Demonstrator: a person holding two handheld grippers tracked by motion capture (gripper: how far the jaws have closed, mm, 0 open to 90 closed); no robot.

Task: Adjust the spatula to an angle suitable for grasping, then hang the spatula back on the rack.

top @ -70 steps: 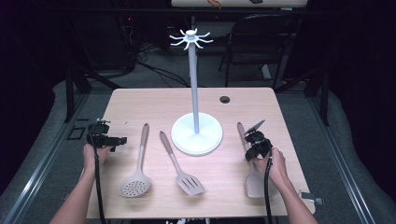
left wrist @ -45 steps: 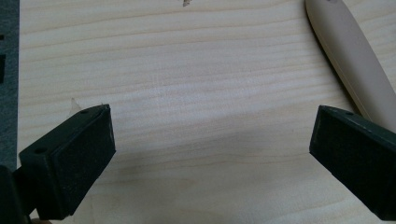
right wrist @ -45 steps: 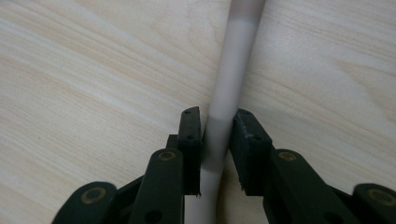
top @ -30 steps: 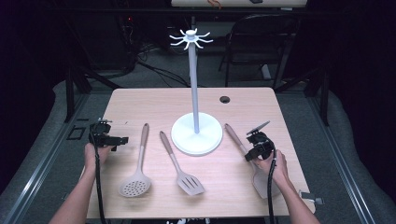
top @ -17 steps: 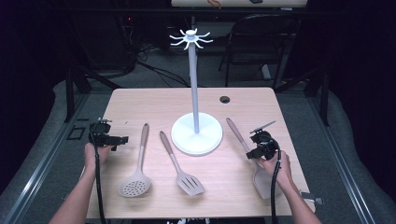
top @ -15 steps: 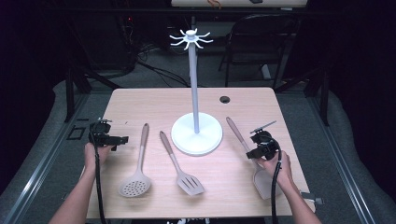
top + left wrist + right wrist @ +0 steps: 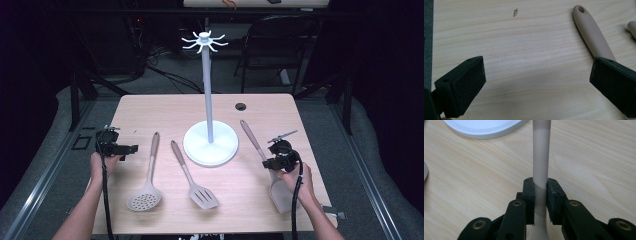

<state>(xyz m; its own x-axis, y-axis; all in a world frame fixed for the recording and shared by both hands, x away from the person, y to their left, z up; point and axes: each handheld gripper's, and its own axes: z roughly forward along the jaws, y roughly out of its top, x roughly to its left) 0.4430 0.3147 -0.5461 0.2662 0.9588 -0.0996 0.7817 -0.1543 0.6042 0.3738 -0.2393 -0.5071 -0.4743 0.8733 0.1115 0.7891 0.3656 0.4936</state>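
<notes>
The right hand-held gripper (image 7: 540, 195) clamps a spatula (image 7: 260, 150) handle at lower right; left hand-held gripper (image 7: 536, 82) gapes wide. Hanging on the rack (image 7: 207, 95) remains; two utensils lie untouched.

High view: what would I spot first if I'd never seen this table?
The tall white stand with hooks on top rises mid-table. Right of it, the right gripper clamps a solid turner's handle. A skimmer and a slotted turner lie left of the stand.
</notes>
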